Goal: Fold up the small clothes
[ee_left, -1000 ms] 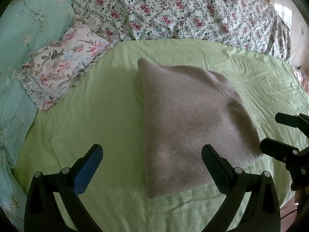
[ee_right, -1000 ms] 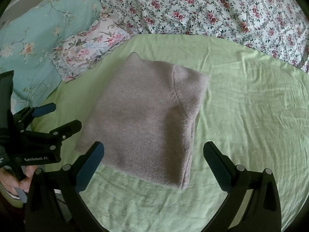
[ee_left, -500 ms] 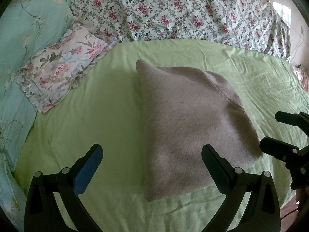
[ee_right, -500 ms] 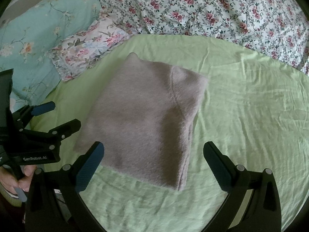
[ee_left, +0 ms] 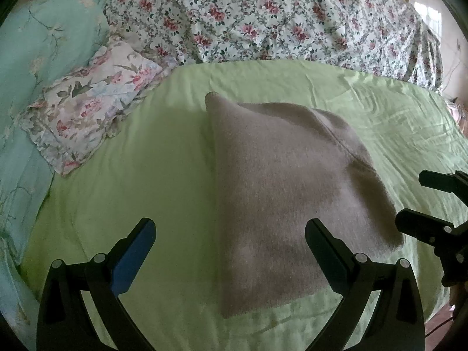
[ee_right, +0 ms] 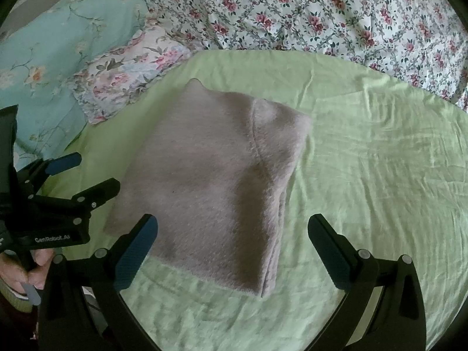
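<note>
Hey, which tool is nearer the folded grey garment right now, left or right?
About even, perhaps left. The left tool hangs open at the folded grey garment near-left corner; the right tool hangs open over its near-right edge. Neither holds it.

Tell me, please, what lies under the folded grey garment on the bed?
The grey garment rests on the light green sheet, which shows all around it. Stacked edges along its right side show folded layers; anything between or beneath them is covered.

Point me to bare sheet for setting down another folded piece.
Widest free patch: green sheet right of the folded grey garment, up to the floral quilt. Narrower strip between garment and floral pillow. Near edge is crowded by both open grippers.
</note>
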A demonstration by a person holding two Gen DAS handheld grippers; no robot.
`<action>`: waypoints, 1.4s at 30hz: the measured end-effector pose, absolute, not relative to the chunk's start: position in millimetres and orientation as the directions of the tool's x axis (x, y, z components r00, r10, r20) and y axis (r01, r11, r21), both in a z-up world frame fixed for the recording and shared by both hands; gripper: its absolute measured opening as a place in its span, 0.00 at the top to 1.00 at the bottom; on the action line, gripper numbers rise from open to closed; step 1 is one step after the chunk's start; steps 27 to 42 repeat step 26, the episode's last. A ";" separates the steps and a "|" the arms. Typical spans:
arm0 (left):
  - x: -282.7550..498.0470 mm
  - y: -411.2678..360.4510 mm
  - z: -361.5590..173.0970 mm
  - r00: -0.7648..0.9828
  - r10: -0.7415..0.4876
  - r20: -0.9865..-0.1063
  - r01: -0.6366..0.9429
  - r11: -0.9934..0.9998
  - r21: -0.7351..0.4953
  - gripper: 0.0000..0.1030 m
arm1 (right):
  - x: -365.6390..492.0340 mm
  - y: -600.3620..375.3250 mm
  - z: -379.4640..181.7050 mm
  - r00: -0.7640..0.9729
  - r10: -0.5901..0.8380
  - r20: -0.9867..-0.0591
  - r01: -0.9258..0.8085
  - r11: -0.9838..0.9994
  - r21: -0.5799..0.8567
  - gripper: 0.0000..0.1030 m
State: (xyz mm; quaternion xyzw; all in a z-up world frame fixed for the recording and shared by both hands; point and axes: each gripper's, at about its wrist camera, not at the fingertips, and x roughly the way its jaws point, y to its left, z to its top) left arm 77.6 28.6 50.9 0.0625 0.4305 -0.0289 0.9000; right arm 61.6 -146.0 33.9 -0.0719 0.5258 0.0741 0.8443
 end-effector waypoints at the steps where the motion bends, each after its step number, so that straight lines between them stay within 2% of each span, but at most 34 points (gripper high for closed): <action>1: 77.2 28.4 51.1 0.626 0.001 -0.779 0.107 0.990 0.087 0.01 | 61.8 -146.2 33.8 0.436 0.050 -0.899 -0.201 0.979 -0.043 0.01; 42: 88.3 31.2 48.0 0.620 0.028 -0.784 0.088 0.991 0.105 0.01 | 68.6 -150.4 25.1 0.438 0.052 -0.898 -0.187 0.982 -0.034 0.01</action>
